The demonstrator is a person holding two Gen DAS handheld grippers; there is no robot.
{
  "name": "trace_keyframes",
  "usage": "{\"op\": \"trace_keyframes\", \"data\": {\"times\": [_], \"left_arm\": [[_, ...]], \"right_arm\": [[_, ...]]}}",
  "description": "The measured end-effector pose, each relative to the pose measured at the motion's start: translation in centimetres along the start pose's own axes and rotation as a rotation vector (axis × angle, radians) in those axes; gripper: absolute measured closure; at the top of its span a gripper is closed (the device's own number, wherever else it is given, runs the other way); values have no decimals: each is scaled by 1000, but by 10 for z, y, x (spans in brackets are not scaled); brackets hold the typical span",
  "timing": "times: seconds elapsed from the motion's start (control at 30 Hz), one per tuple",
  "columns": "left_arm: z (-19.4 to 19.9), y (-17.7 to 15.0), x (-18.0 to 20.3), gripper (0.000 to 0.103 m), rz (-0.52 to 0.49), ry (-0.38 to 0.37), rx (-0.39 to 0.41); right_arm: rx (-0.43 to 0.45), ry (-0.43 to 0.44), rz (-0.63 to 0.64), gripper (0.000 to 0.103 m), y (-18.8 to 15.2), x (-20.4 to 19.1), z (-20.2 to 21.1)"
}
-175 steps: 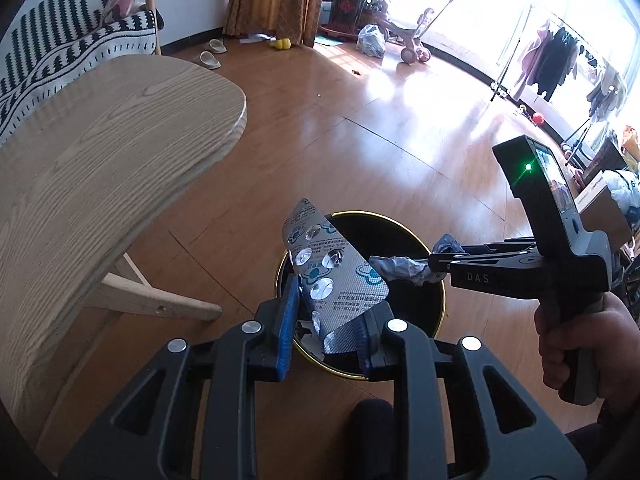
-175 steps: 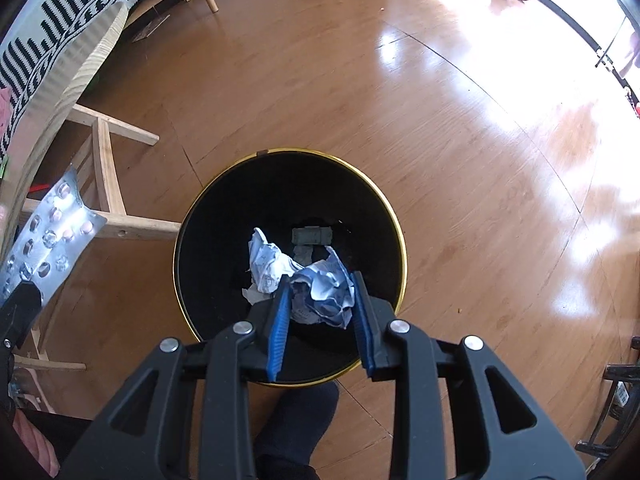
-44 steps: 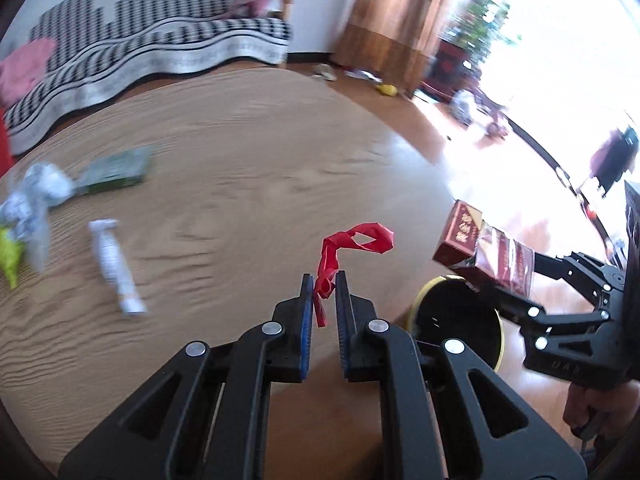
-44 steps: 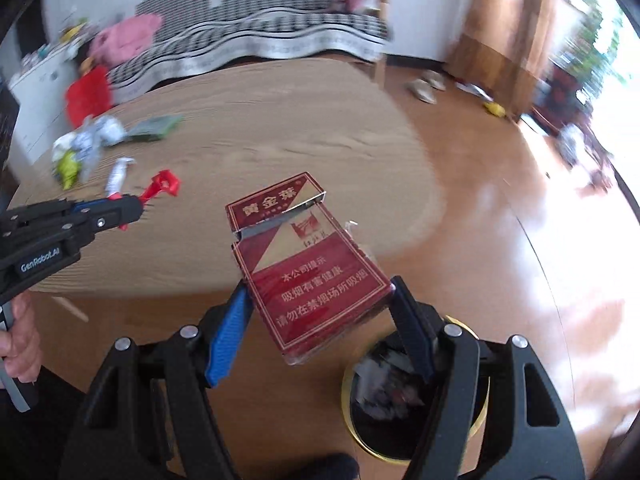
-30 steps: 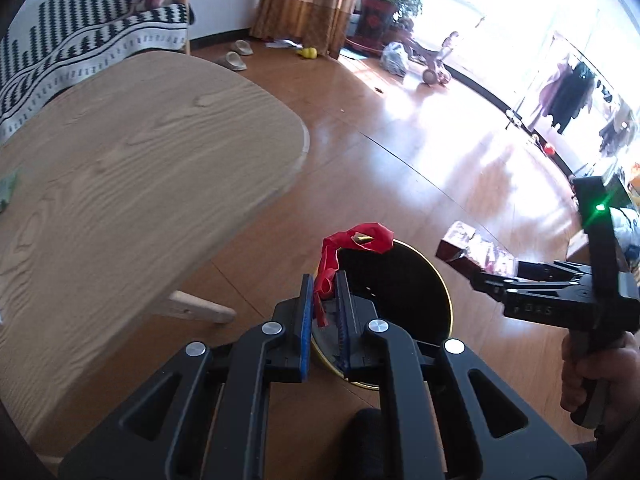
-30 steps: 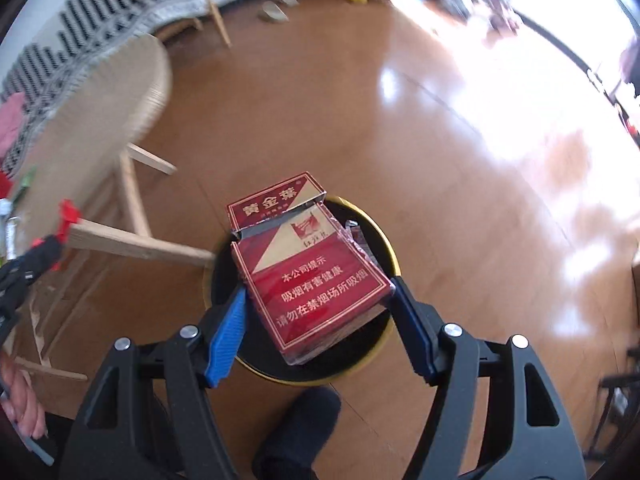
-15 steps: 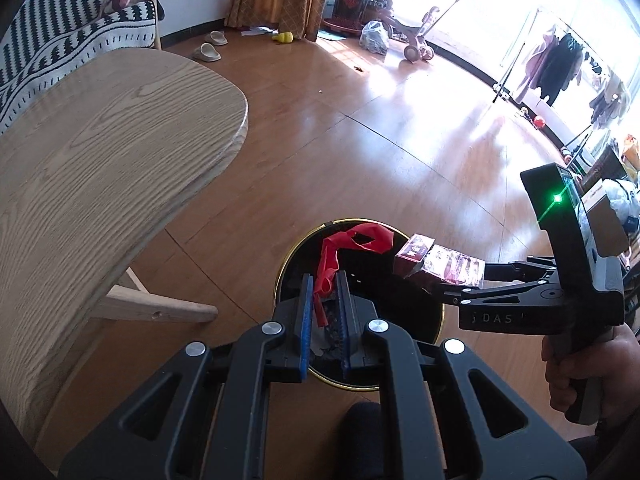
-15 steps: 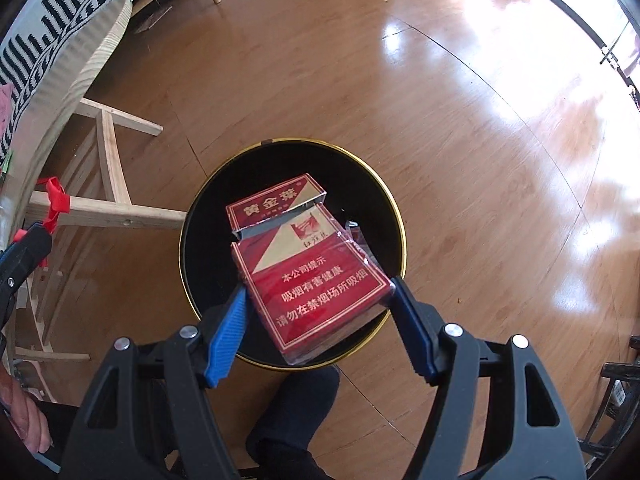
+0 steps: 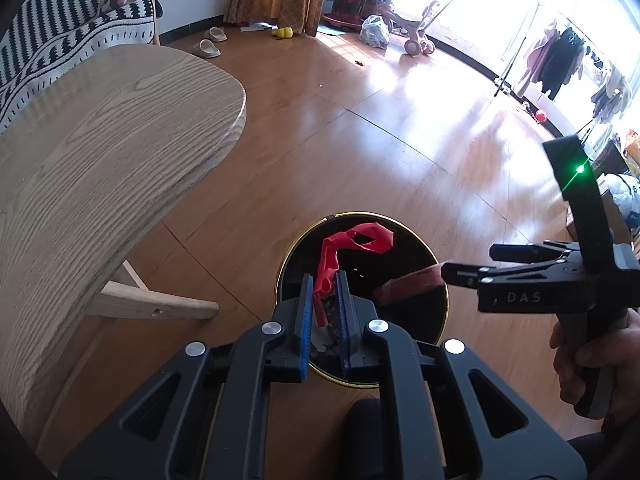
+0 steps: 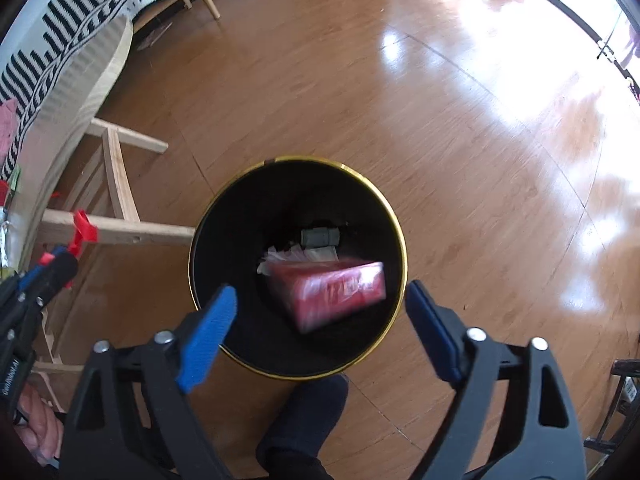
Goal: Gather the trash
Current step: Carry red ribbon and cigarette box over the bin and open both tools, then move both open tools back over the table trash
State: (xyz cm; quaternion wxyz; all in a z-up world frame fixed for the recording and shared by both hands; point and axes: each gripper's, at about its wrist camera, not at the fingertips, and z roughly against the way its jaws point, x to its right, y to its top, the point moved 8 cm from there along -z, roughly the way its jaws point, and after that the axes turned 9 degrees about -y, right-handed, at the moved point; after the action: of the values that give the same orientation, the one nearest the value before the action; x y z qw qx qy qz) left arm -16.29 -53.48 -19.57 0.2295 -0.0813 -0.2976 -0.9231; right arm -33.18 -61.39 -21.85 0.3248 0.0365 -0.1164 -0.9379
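Note:
A black trash bin with a gold rim (image 9: 442,280) (image 10: 394,216) stands on the wooden floor. My left gripper (image 9: 323,280) is shut on a red wrapper strip (image 9: 352,242) and holds it over the bin's near edge. My right gripper (image 10: 320,304) is open above the bin. A red cigarette pack (image 10: 328,290) is blurred, falling into the bin, free of the blue pads (image 10: 208,320). It also shows in the left wrist view (image 9: 408,284). Crumpled paper (image 10: 296,256) lies at the bin's bottom.
A light wooden table (image 9: 100,140) with its leg frame (image 10: 116,228) stands left of the bin. A striped sofa (image 9: 60,52) is behind it. Slippers (image 9: 208,46) and a stroller (image 9: 412,28) lie far off on the floor. A dark shoe (image 10: 304,420) is near the bin.
My right gripper opened and released the red cigarette pack, which now drops into the bin. My left gripper still holds the red wrapper over the bin.

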Motion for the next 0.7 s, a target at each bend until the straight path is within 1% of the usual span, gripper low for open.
{"op": "trace_keyframes", "data": {"times": [0.1, 0.2, 0.27, 0.4, 0.53, 0.6, 0.63, 0.67, 0.7], "left_arm": [[-4, -1, 2, 93, -1, -13, -14], [-19, -10, 8, 93, 21, -86, -64], [-33, -18, 14, 93, 18, -114, -101], [-51, -29, 21, 93, -6, -111, -131], [-58, -28, 28, 92, -16, -130, -129], [-58, -25, 31, 76, -22, -129, -122], [-57, -25, 33, 47, -25, -132, -112], [-55, -24, 33, 28, -27, -129, -94], [-53, -23, 33, 26, -29, -120, -74]], "right_arm": [[23, -12, -33, 14, 4, 7, 5], [47, -21, -82, 13, 8, 20, 10], [52, -17, -103, 13, 9, 24, 12], [59, -19, -116, 13, 8, 30, 15], [69, -22, -121, 13, 10, 33, 18], [74, -24, -124, 13, 11, 34, 19], [76, -23, -127, 13, 11, 35, 20], [77, -24, -129, 13, 10, 35, 20], [79, -26, -130, 13, 10, 36, 21]]}}
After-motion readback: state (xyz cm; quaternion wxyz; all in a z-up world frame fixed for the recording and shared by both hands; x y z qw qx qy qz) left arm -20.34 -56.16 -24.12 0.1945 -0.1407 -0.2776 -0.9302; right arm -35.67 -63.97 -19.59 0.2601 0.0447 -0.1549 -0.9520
